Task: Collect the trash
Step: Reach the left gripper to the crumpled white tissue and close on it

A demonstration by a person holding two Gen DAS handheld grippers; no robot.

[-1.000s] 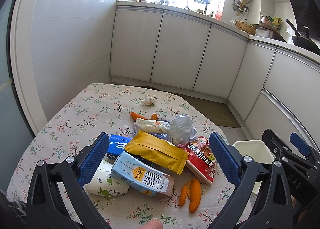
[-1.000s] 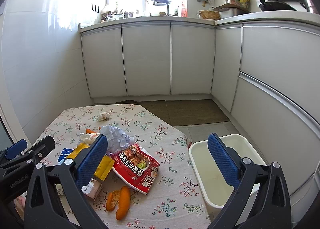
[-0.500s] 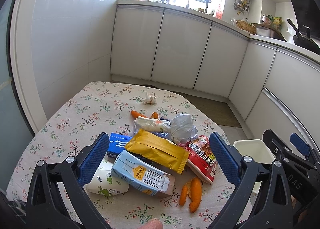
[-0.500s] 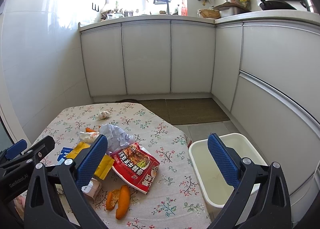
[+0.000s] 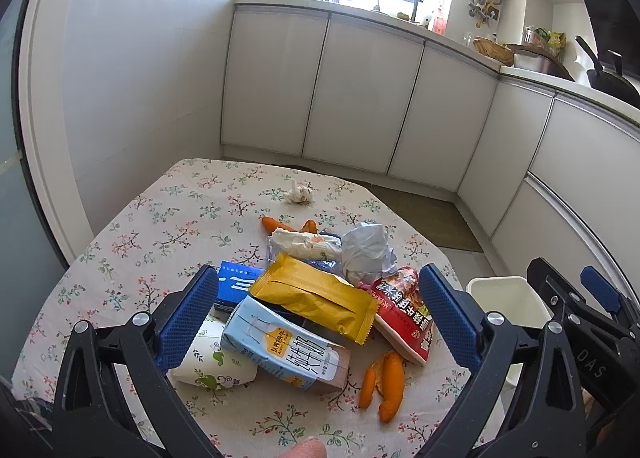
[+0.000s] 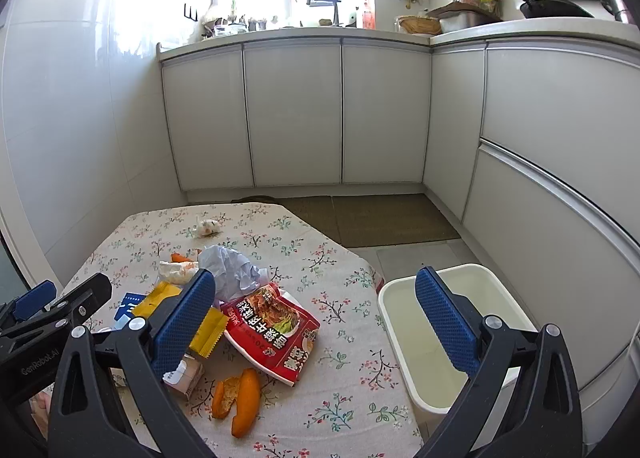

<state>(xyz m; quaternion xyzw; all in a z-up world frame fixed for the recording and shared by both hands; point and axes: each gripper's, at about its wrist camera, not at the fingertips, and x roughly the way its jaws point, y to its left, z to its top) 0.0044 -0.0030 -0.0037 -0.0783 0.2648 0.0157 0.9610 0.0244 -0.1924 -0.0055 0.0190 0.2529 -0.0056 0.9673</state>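
A pile of trash lies on the floral tablecloth (image 5: pixel 160 226): a light-blue milk carton (image 5: pixel 280 342), a yellow wrapper (image 5: pixel 316 294), a red snack bag (image 5: pixel 404 310) (image 6: pixel 272 322), a blue box (image 5: pixel 236 282), a paper cup (image 5: pixel 208 362), crumpled grey plastic (image 5: pixel 364 250) (image 6: pixel 232 270), orange peel (image 5: pixel 384 382) (image 6: pixel 236 398) and a small tissue ball (image 5: pixel 298 196) (image 6: pixel 206 227). My left gripper (image 5: pixel 316 322) hovers open over the carton and wrapper, holding nothing. Open too, my right gripper (image 6: pixel 316 322) hangs above the table's right edge, beside the white bin (image 6: pixel 448 338) (image 5: pixel 504 298).
White kitchen cabinets (image 6: pixel 340 114) run along the back and right, with a brown mat (image 6: pixel 384 214) on the floor before them. A white wall (image 5: pixel 120 98) borders the table on the left. A fingertip (image 5: pixel 302 448) shows at the bottom edge of the left wrist view.
Both views have shifted only slightly; the trash sits a touch lower between the left gripper's fingers. Nothing has been gripped or moved.
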